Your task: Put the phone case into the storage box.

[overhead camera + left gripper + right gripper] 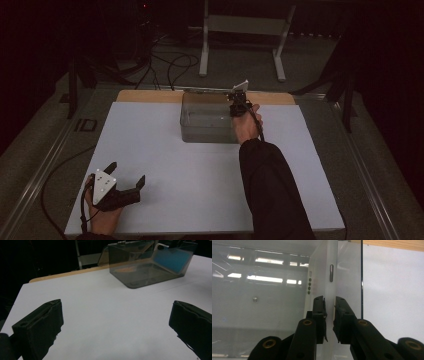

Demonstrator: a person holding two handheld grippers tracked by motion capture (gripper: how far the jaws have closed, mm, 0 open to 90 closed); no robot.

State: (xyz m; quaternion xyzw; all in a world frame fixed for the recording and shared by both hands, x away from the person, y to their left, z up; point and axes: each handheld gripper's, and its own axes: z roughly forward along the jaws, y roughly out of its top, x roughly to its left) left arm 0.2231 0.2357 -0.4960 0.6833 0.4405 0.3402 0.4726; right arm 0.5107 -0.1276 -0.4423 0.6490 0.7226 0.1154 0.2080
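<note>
Here, clear box (207,125), long axis crosswise

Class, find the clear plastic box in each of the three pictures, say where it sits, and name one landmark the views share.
High view: the clear plastic box sits at the far middle of the white tabletop.
Left gripper view: upper right, beyond the open jaws.
Right gripper view: left and centre, its wall between the right gripper jaws.
Shared landmark: the white tabletop.
</note>
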